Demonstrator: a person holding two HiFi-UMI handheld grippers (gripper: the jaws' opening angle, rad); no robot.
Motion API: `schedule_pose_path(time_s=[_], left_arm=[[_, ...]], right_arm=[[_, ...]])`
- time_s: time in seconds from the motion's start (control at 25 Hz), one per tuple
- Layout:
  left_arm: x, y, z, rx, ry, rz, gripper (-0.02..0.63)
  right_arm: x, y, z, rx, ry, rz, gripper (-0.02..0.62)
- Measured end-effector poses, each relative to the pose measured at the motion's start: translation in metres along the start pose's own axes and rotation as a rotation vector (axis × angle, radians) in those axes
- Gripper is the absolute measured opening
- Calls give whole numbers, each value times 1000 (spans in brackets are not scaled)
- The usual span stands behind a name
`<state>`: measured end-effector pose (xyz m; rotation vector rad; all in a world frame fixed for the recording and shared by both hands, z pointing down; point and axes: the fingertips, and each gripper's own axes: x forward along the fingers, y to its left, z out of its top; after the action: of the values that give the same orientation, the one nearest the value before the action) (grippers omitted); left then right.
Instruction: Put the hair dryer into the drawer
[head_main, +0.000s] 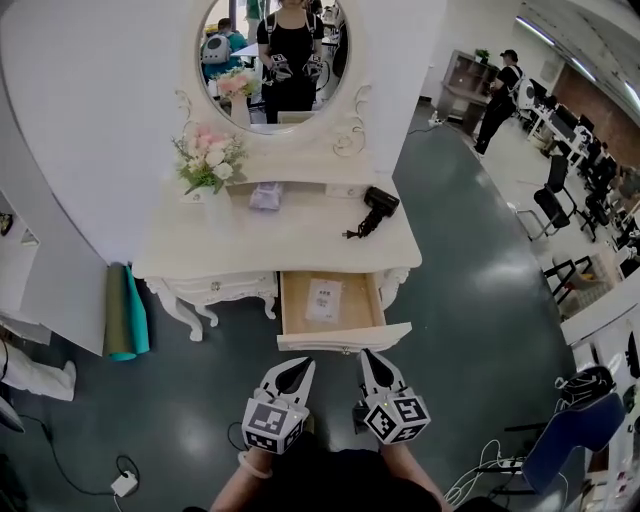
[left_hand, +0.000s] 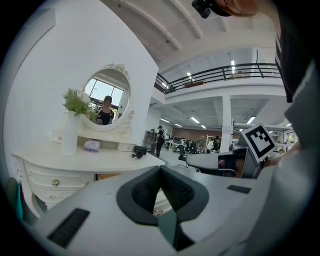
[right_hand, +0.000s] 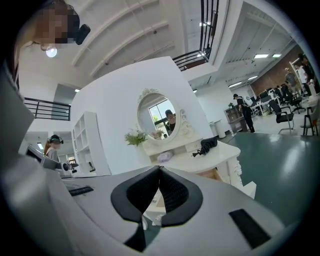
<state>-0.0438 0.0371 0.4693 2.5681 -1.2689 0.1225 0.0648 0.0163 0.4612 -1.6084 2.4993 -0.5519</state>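
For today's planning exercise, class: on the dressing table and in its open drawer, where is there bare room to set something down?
The front half of the tabletop is bare; the back edge is crowded: flowers left, lilac bundle middle, hair dryer right. In the drawer, wood shows free beside the white packet.

White paint on dressing table (head_main: 300, 240), smooth, soft sheen, carved trim. Inside of drawer (head_main: 296, 305) bare light wood, matt; front painted white like the rest. Pale flat packet (head_main: 323, 299) in it, paper or plastic, can't tell which. Black plastic on hair dryer (head_main: 379, 205), matt to satin. Glossy reflective glass in mirror (head_main: 275, 60). Smooth white glossy vase (left_hand: 69, 140). Small shiny metal-look knobs (left_hand: 55, 183). Dark green-grey floor (head_main: 470, 300), smooth, glossy, catching ceiling lights. Matt grey plastic shells on left gripper (head_main: 303, 366) and right gripper (head_main: 367, 356). Black ribbed pads (left_hand: 145, 192), rubber-like. Matt black-and-white print on marker cubes (head_main: 272, 425). Matt green and olive rolled sheets (head_main: 137, 312).
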Motion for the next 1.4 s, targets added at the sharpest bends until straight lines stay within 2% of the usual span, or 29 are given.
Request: schedule_pose_path(time_s=[0.4,0.64,0.88,1.08,1.32,1.4], left_arm=[[36,21,7,26,21,-49,18],[25,31,7,1,24,-36,18],[21,40,10,13,22,-24,19],[35,52,15,20,37,-19,18],[79,53,39,28,67,-72,18],[97,60,48,20,73,-68,18]], right_arm=[[37,-14,6,18,-25,-28,26],[27,-18,8,-5,-6,-57,26],[16,-45,21,-20,-17,-106,26],[31,-62,34,-50,6,-58,26],[68,-69,57,-51,39,-2,26],[82,-77,65,-53,44,4,26]])
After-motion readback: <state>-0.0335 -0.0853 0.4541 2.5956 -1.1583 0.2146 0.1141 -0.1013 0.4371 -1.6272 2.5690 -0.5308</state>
